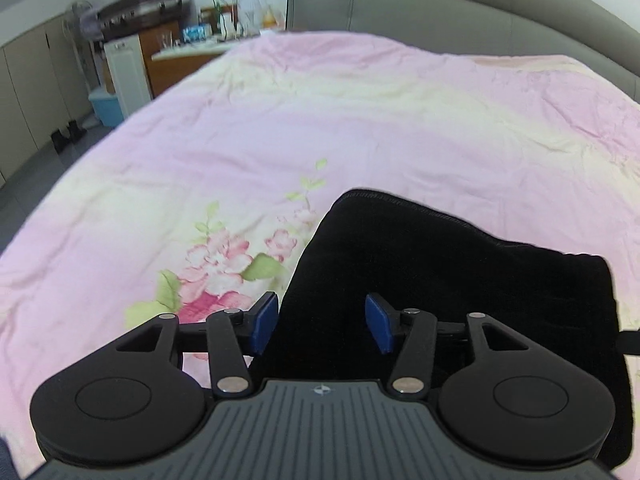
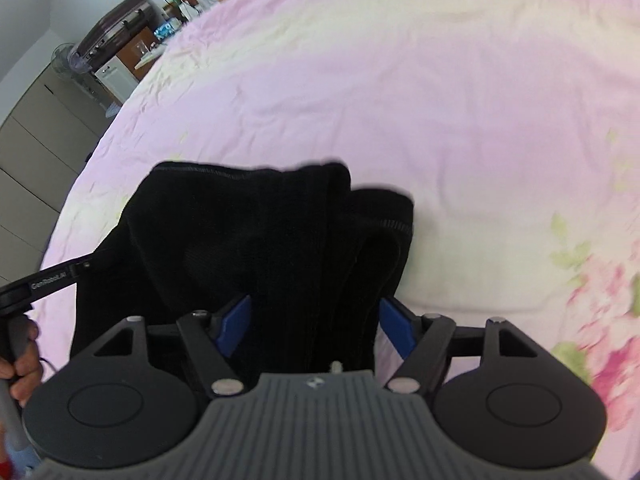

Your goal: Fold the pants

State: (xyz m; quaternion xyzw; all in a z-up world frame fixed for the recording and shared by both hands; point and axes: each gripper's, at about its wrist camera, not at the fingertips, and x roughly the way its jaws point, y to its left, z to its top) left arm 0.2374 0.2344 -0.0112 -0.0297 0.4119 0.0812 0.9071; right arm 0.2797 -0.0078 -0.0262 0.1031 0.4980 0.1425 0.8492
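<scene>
Black pants [image 1: 432,264] lie folded in a bundle on the pink floral bedspread [image 1: 280,128], near its front edge. My left gripper [image 1: 322,322] is open, its blue pads [image 1: 266,322] spread over the left part of the bundle, with nothing held. In the right wrist view the pants [image 2: 248,232] show stacked layers with stitched hems at the far end. My right gripper [image 2: 316,326] is open, its blue pads [image 2: 396,328] either side of the near edge of the fabric. The left gripper's body [image 2: 48,280] shows at the left, held by a hand.
The grey padded headboard [image 1: 480,12] runs along the far side of the bed. To the left stand a wooden cabinet [image 1: 164,52] with clutter, a white unit, a fan, a blue bin [image 1: 106,106] and grey wardrobes on the floor.
</scene>
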